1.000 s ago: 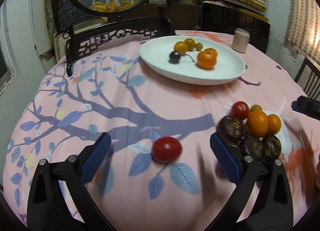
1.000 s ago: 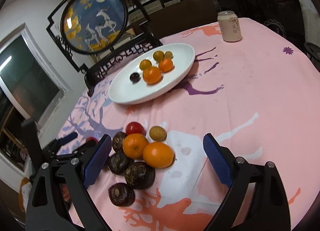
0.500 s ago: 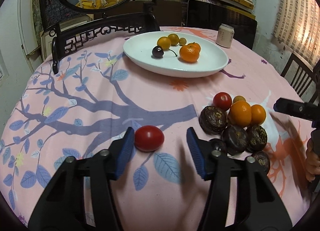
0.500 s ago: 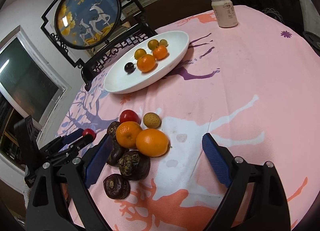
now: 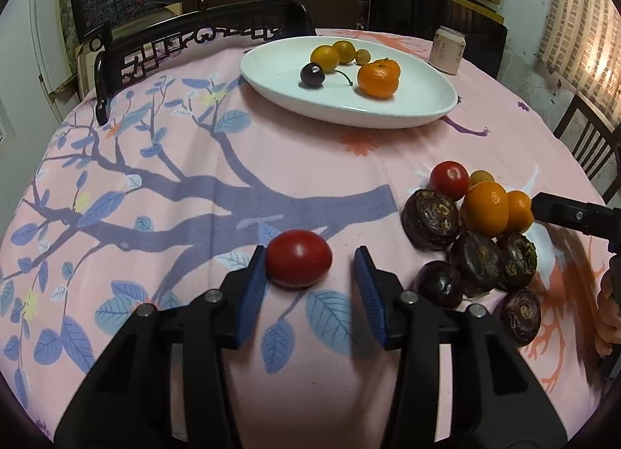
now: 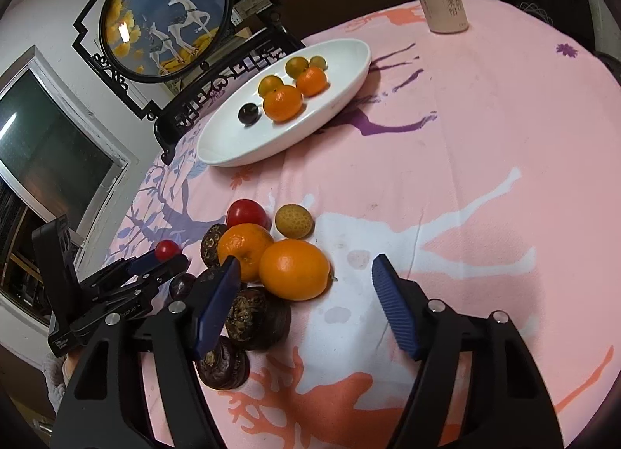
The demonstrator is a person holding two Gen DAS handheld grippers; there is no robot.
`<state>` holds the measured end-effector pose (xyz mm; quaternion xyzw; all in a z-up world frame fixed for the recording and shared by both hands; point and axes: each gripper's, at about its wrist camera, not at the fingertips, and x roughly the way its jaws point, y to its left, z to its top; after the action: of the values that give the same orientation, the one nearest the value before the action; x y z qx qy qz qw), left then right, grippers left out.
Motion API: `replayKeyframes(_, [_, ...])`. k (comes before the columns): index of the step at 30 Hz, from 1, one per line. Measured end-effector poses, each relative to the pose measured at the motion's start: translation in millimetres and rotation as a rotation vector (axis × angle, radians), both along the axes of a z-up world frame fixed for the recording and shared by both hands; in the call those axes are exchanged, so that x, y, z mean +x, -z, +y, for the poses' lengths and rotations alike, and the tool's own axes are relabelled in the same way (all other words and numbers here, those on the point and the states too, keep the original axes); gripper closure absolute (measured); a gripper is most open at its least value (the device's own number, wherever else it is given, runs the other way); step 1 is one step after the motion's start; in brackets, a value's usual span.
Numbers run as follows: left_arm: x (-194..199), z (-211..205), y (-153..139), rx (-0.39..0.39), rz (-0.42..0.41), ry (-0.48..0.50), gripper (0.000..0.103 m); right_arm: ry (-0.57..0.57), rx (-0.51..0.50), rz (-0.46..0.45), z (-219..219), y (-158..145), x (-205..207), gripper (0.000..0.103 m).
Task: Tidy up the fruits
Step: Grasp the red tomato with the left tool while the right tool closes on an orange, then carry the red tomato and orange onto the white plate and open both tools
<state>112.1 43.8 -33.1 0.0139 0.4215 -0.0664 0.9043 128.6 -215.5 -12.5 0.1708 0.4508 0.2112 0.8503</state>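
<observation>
A red tomato (image 5: 299,258) lies on the pink cloth between the fingers of my left gripper (image 5: 310,259). The jaws are closing: the left pad touches the tomato, the right pad stands a little off it. To its right is a pile of two oranges (image 5: 485,212), another tomato (image 5: 449,179) and several dark wrinkled fruits (image 5: 431,220). My right gripper (image 6: 306,263) straddles the nearer orange (image 6: 293,269), jaws closing, both pads still apart from it. The white plate (image 5: 407,107) at the back holds several fruits.
A drink can (image 6: 442,2) stands at the far right of the table. A round deer picture in a dark carved frame (image 6: 167,21) rises behind the plate. A small yellow fruit (image 6: 294,221) lies by the pile. A chair (image 5: 582,146) is off the right edge.
The left jaws have narrowed from wide open to close around the red tomato. The right jaws have narrowed and come nearer to the orange pile.
</observation>
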Motion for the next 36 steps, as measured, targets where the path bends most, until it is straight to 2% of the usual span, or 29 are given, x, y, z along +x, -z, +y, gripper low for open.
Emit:
replayKeyframes(4, [-0.5,0.6,-0.8,-0.006,-0.004,-0.002,0.062,-0.017,-0.03,-0.006,7.8,2.6,1.1,0.039])
replayKeyframes(7, [-2.0,-0.1,-2.6,-0.01,-0.016,0.005,0.068,-0.032,-0.06,-0.021,13.7,4.1,0.6,0.056])
replayKeyframes(8, [-2.5,-0.3,-3.5,-0.011,-0.021,0.006,0.07,-0.048,-0.069,-0.026,16.9,4.5,-0.4,0.059])
replayKeyframes(12, [-3.2,-2.9,-4.8,-0.011,-0.029,0.022,0.07,-0.056,-0.124,-0.064,21.8,1.4,-4.6,0.059])
replayKeyframes(19, [-8.2,-6.1,-11.8,-0.01,-0.069,0.036,0.071,-0.021,-0.048,-0.08,7.3,-8.3,-5.7,0.061])
replayKeyframes(20, [-8.9,-6.4,-13.0,-0.014,-0.075,0.038,0.071,-0.015,-0.039,-0.082,5.2,-9.2,-5.9,0.068])
replayKeyframes(23, [-8.8,-7.6,-21.0,-0.039,-0.092,0.049,0.071,0.0,-0.004,-0.087,-1.0,-13.3,-5.2,0.069])
replayKeyframes(27, [-1.7,-9.8,-28.0,-0.063,-0.103,0.055,0.071,-0.016,-0.016,-0.056,2.8,-9.4,-2.6,0.069])
replayKeyframes(31, [-2.2,-12.0,-23.0,-0.05,-0.089,0.067,0.071,-0.036,-0.022,-0.05,6.9,-8.6,-2.7,0.065])
replayKeyframes(32, [-2.1,-12.0,-22.8,-0.05,-0.089,0.067,0.071,-0.031,-0.039,-0.046,7.7,-7.1,-2.3,0.06])
replayKeyframes(34, [-2.8,-11.5,-23.4,-0.052,-0.092,0.067,0.071,-0.027,-0.052,-0.031,9.1,-2.8,-0.2,0.058])
replayKeyframes(36, [-2.9,-11.2,-22.9,-0.05,-0.092,0.066,0.071,-0.044,-0.039,-0.008,11.4,2.3,2.6,0.058])
